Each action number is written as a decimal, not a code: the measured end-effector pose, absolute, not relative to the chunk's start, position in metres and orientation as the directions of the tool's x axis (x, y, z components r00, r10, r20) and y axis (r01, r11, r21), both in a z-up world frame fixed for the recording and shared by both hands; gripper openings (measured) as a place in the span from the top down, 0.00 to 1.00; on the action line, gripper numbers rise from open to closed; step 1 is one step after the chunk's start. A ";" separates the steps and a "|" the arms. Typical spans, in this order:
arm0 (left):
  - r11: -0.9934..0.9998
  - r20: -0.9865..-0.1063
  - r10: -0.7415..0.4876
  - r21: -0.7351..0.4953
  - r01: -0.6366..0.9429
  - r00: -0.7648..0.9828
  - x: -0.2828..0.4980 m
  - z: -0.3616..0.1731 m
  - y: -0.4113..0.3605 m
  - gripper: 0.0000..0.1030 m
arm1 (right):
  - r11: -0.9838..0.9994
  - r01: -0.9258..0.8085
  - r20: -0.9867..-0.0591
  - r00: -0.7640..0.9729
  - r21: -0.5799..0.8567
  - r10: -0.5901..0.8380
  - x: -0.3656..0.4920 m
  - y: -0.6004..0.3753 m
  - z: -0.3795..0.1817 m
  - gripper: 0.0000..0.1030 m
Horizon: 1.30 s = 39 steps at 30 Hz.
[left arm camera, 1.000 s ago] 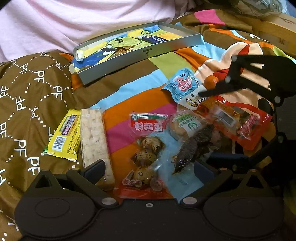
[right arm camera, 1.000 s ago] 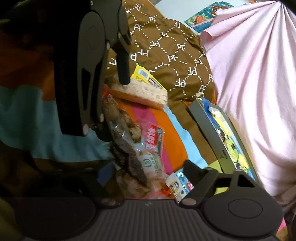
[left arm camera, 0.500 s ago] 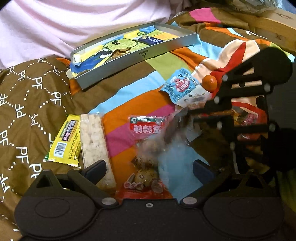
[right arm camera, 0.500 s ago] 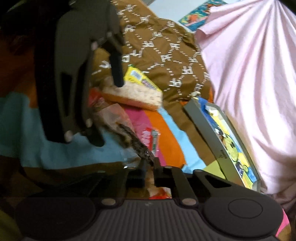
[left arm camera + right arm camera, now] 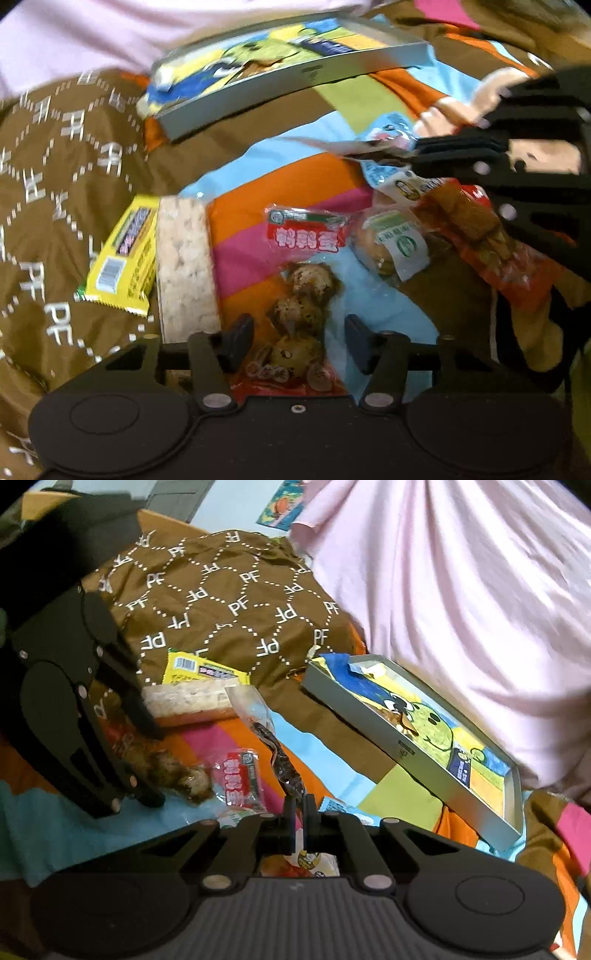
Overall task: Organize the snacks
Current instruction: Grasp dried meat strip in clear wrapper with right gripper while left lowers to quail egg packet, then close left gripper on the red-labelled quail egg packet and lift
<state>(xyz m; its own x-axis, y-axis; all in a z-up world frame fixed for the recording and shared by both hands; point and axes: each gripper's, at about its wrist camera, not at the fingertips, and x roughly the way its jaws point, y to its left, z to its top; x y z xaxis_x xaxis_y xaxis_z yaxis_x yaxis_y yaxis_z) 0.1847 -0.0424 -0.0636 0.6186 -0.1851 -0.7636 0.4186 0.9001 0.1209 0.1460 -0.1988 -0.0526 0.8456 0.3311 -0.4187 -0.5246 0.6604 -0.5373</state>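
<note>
My right gripper (image 5: 300, 812) is shut on a clear packet of dark dried fish (image 5: 275, 746) and holds it up above the bedspread; the packet also shows edge-on in the left wrist view (image 5: 354, 146). My left gripper (image 5: 295, 338) is open and empty, its jaws astride the red quail egg packet (image 5: 303, 280). A grey tray with a cartoon liner (image 5: 295, 74) lies at the back and also shows in the right wrist view (image 5: 413, 753). A yellow candy bar (image 5: 122, 254) and a white rice cake bar (image 5: 184, 266) lie to the left.
A bun packet with a green label (image 5: 395, 243), a red packet of brown tofu pieces (image 5: 480, 236) and a blue sausage packet (image 5: 388, 170) lie to the right. A brown patterned quilt (image 5: 221, 602) and pink cloth (image 5: 461, 590) border the tray.
My right gripper shut on the fish packet and lifted it off the bedspread, swinging toward the tray. My left gripper narrowed its opening and stays over the quail eggs.
</note>
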 end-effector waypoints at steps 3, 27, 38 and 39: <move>0.911 -0.785 -0.174 0.100 0.400 0.594 0.192 -0.066 -0.043 0.43 | 0.668 -0.527 -0.417 0.844 -0.525 0.337 0.143 -0.199 -0.052 0.96; 0.954 -0.792 -0.091 0.103 0.281 0.603 0.198 -0.046 -0.055 0.58 | 0.712 -0.419 -0.283 0.907 -0.564 0.311 0.136 -0.203 -0.043 0.96; 0.962 -0.730 -0.088 0.115 0.249 0.678 0.206 -0.015 -0.072 0.59 | 0.792 -0.308 -0.179 0.951 -0.527 0.251 0.145 -0.218 -0.029 0.96; 0.963 -0.721 -0.089 0.113 0.243 0.687 0.208 -0.011 -0.074 0.59 | 0.802 -0.297 -0.171 0.955 -0.519 0.243 0.147 -0.221 -0.027 0.96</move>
